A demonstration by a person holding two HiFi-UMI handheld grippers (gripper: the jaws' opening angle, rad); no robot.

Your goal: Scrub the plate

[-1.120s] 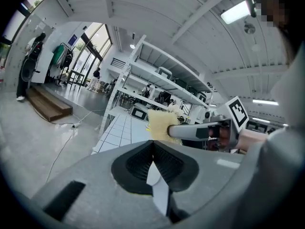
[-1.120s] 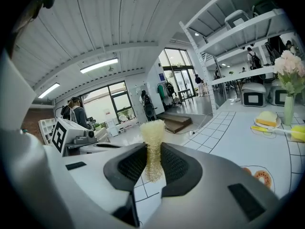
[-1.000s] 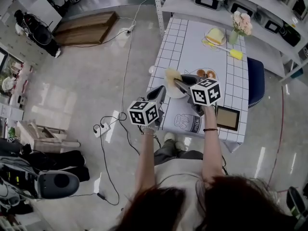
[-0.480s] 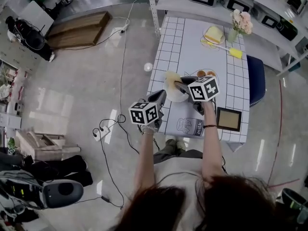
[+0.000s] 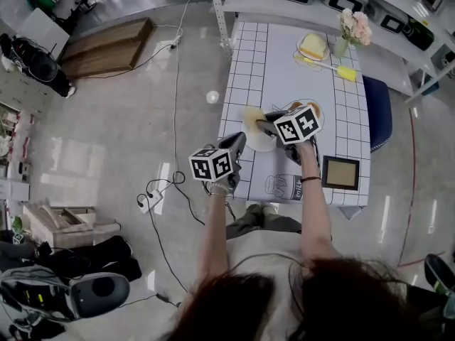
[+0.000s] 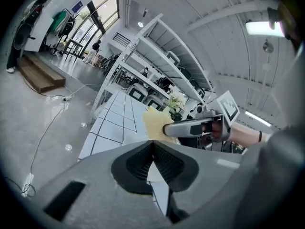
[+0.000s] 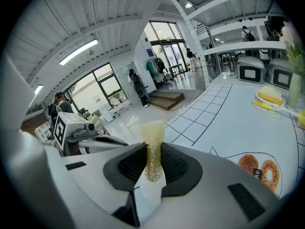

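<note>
Table (image 5: 249, 62) under a white cloth with a black grid and printed drawings; shelving beyond it, grey floor to its left.

Plate (image 5: 260, 145): white, round, plain, on the near-left part of the table. No dirt can be made out on it.

Left gripper (image 6: 153, 146): at the plate's near-left rim, jaws pressed together on that rim. The rim shows between them edge-on, as a thin white wedge.

Right gripper (image 7: 152, 149): reaches over the plate from its right side, long axis lying across the plate. Its jaws pinch a scrubber (image 5: 252, 114) that is pale yellow and netted, squeezed narrow at the pads and fanning out past them.

Relation to mind: the scrubber sits at the plate's far-left edge, so the plate's face lies toward you and to the scrubber's right. Judged, your stroke runs that way while your left gripper steadies the rim. Whether the scrubber touches the plate cannot be told.

Picture frame (image 5: 340, 172): right of the plate, well apart.
</note>
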